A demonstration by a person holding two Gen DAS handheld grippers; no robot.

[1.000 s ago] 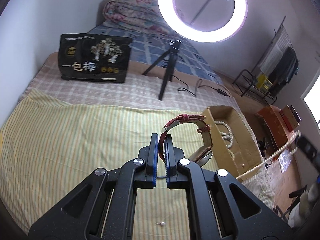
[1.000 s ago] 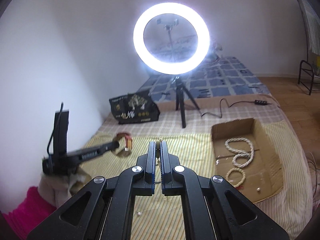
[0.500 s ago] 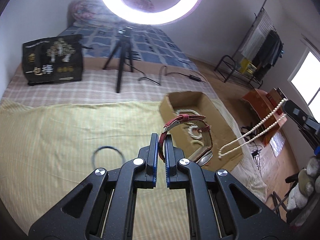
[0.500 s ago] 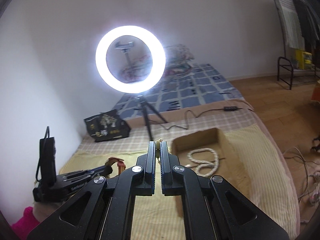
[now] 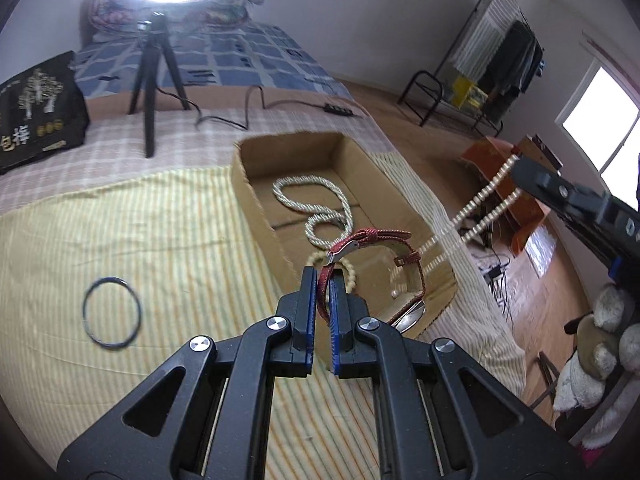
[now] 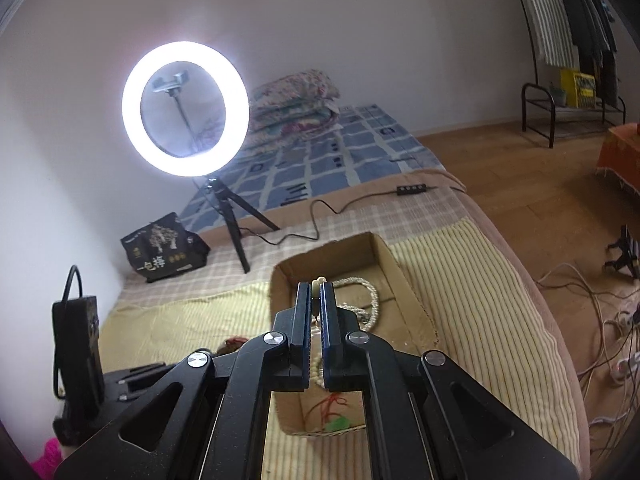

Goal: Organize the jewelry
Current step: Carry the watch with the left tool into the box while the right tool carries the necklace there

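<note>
My left gripper (image 5: 323, 276) is shut on the strap of a red-strapped watch (image 5: 376, 240), held above the near end of an open cardboard box (image 5: 256, 204). The box holds a coiled rope necklace (image 5: 316, 208) and a bead bracelet (image 5: 352, 272). My right gripper (image 6: 316, 294) is shut on a pearl necklace (image 6: 318, 364) that hangs over the same box (image 6: 404, 280); in the left wrist view the strand (image 5: 480, 204) hangs from the right gripper at right. A black ring bangle (image 5: 112, 312) lies on the yellow striped cloth (image 5: 160, 240).
A ring light on a tripod (image 6: 184, 104) stands behind the box, with a cable and switch (image 6: 412, 190). A black printed bag (image 6: 164, 248) sits at the far left. The bed edge drops to a wooden floor (image 6: 560, 200) with cables on the right.
Both grippers have moved toward and over the cardboard box, carrying the watch and the pearl necklace. The box now looks closer in both views.
</note>
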